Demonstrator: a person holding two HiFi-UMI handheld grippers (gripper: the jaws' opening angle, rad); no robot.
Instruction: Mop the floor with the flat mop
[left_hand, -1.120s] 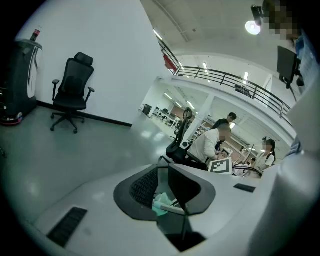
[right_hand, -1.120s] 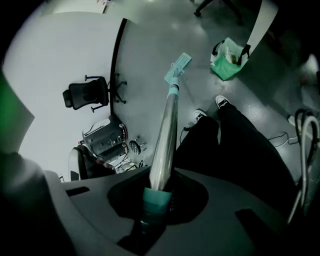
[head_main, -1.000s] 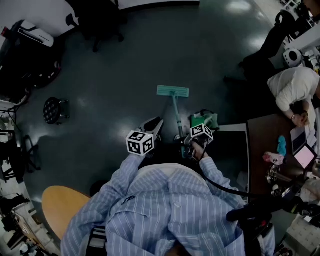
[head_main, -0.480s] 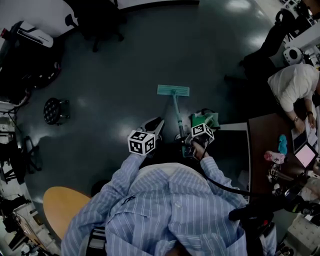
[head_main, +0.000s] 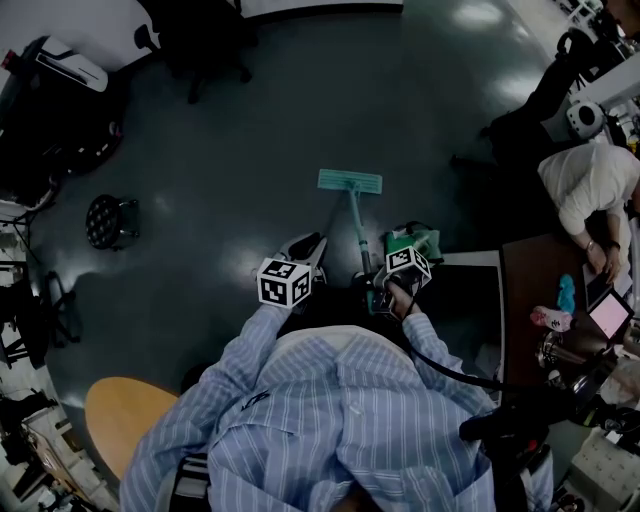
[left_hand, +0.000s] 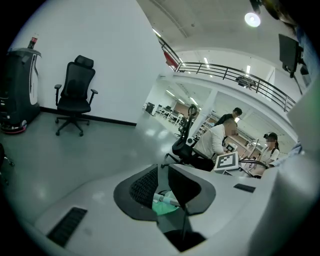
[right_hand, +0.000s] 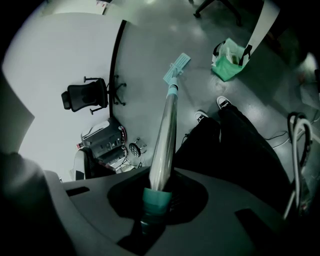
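The right tongs (right_hand: 157, 196) pinched the teal grip at the top end of the flat mop (head_main: 351, 182). Both jaws pressed onto the grip, and the handle (right_hand: 165, 130) ran straight out between them. In the head view these tongs sat just below their marker cube, in front of the person's striped shirt (head_main: 340, 410).

The handle sloped forward and down to the floor (head_main: 250, 120). The mop head (right_hand: 177, 63) lay flat on the floor ahead of the person, its long side crosswise to the handle.

The left tongs (left_hand: 161, 175) stood slightly spread, with a narrow gap between the 2 pads and nothing gripped. Through the gap showed a bit of pale tube and something green, both farther off. In the head view the left tongs were to the left of the handle and apart from it, pointing forward.

A green bag (head_main: 414, 240) sat on the floor just right of the handle, near the right tongs. The person's 2 shoes (right_hand: 223, 102) stood on the floor beside the handle.

Surroundings noted:
- A black office chair (left_hand: 75, 95) stood against a white wall.
- A round stool (head_main: 108, 220) stood well off to the left.
- A seated person in a white shirt (head_main: 590, 180) was at a counter (head_main: 532, 278) on the right.
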